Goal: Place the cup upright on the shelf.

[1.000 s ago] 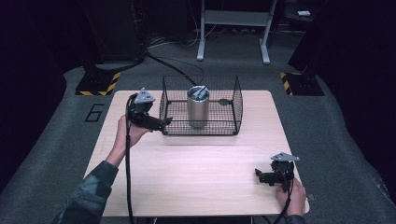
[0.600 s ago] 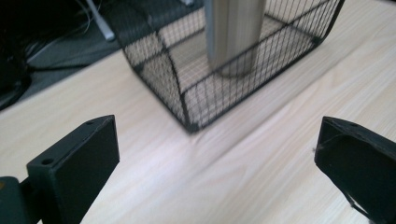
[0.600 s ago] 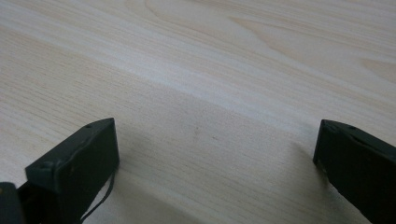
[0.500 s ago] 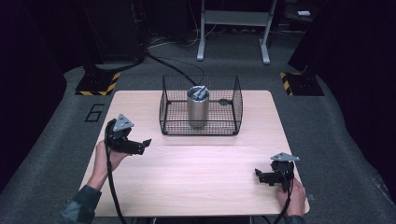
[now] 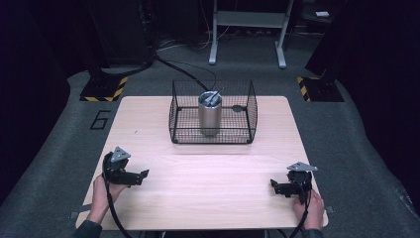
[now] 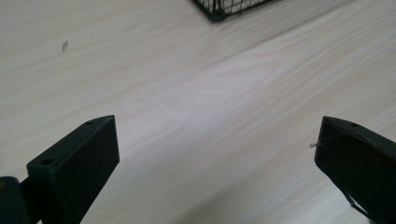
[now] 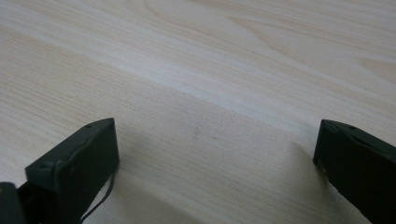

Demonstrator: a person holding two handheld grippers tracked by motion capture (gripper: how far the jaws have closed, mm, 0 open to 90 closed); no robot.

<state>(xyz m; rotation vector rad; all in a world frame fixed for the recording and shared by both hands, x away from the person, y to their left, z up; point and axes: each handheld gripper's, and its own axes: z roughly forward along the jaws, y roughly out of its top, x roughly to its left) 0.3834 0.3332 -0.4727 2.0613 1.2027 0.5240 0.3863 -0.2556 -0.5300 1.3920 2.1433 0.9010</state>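
A black wire basket [image 5: 213, 133] stands at the back middle of the wooden table [image 5: 208, 168]. Inside it a metal cylinder cup [image 5: 209, 114] stands upright. One corner of the basket [image 6: 224, 8] appears at the top of the left gripper view. My left gripper [image 5: 141, 177] rests near the table's front left, held by a hand, open with nothing between its jaws. My left gripper [image 6: 217, 154] hangs over bare wood. My right gripper [image 5: 275, 187] sits at the front right, also open and empty. My right gripper [image 7: 215, 158] has its jaws spread wide over the tabletop.
A small dark speck [image 6: 64, 45] marks the wood left of the basket. Grey floor surrounds the table, with yellow-black striped bases [image 5: 105, 89] at the back left and back right [image 5: 317, 88]. A metal stand [image 5: 247, 29] is behind the table.
My left gripper has drawn back from beside the basket toward the table's front left edge. The right gripper has stayed put.
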